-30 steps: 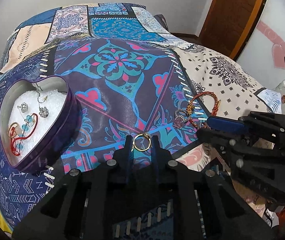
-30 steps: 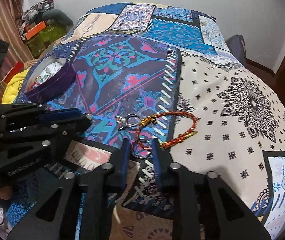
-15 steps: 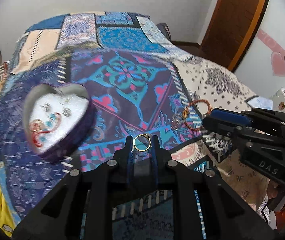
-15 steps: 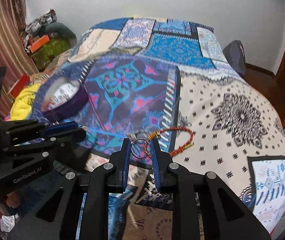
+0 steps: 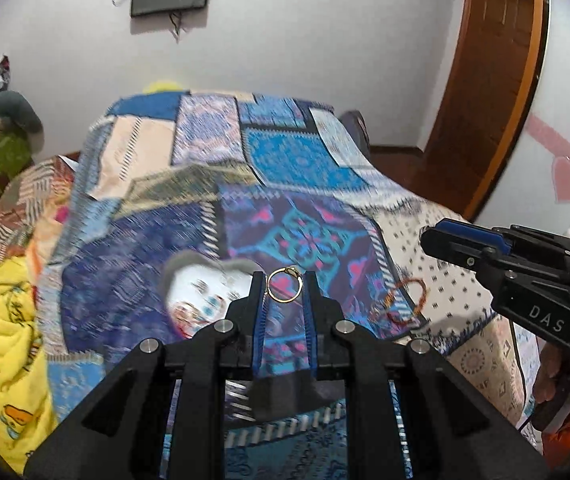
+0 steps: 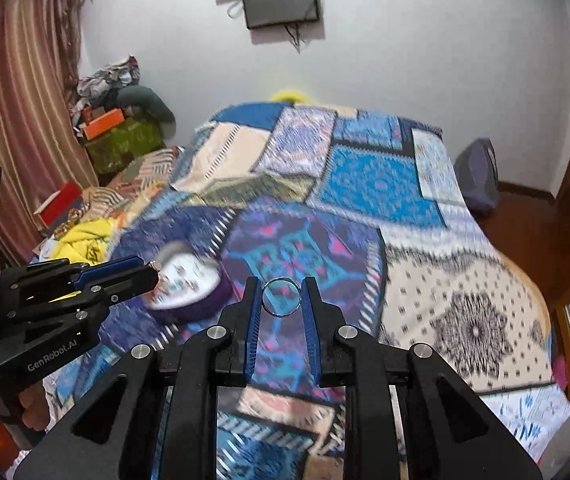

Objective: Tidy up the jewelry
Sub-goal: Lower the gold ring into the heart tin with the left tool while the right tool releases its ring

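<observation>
Left gripper (image 5: pixel 284 280): jaws narrow, pinching a gold ring (image 5: pixel 284 286) upright between the tips, held in the air above the patchwork bedspread (image 5: pixel 297 160). Right gripper (image 6: pixel 281 285): jaws narrow too, clamped on a silver ring (image 6: pixel 281 297), also off the bed. Heart-shaped purple tin (image 6: pixel 189 286) (white lining, blurred pieces inside) sits on the spread, near the left gripper's tips. Red-orange beaded bracelet (image 5: pixel 403 300) lies on the spread, right of the gold ring.
</observation>
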Motion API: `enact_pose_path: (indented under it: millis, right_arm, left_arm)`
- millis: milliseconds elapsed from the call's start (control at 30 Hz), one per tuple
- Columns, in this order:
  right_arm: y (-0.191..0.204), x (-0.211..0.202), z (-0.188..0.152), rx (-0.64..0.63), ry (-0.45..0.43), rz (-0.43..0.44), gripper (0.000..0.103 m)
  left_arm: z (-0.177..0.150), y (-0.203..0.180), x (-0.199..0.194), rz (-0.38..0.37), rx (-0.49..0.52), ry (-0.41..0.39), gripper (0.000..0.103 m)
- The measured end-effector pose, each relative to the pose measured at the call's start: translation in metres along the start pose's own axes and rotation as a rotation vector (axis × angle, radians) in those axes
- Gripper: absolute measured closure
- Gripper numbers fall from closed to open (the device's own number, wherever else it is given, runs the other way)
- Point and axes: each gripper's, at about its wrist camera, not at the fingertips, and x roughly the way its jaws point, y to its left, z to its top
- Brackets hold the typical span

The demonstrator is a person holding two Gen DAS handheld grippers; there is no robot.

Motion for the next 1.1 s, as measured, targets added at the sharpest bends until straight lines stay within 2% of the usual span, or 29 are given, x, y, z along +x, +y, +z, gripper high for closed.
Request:
enact_pose_path:
  millis: [233,400,700,1100]
  right_arm:
    - [0.027,0.004,0.019,-0.048,-0.047,0.056,0.085]
    - [0.045,0.016,0.028,-0.070,-0.059,0.104,0.085]
    - [0.062,0.049,0.030,-0.079,-0.022,0.169,0.085]
    - [0.056,0.094,0.009,-0.044,0.097,0.193,0.085]
  left_arm:
    - [0.012,0.025,-0.019,0.054,-0.026,-0.063,0.087]
    - [0.013,0.047,-0.020,0.082,-0.058,-0.072,0.087]
    - [0.002,0.077,0.001,0.101,-0.099,-0.027,0.087]
    - [-0.012,0.078,0.049,0.063,-0.078,0.059,0.087]
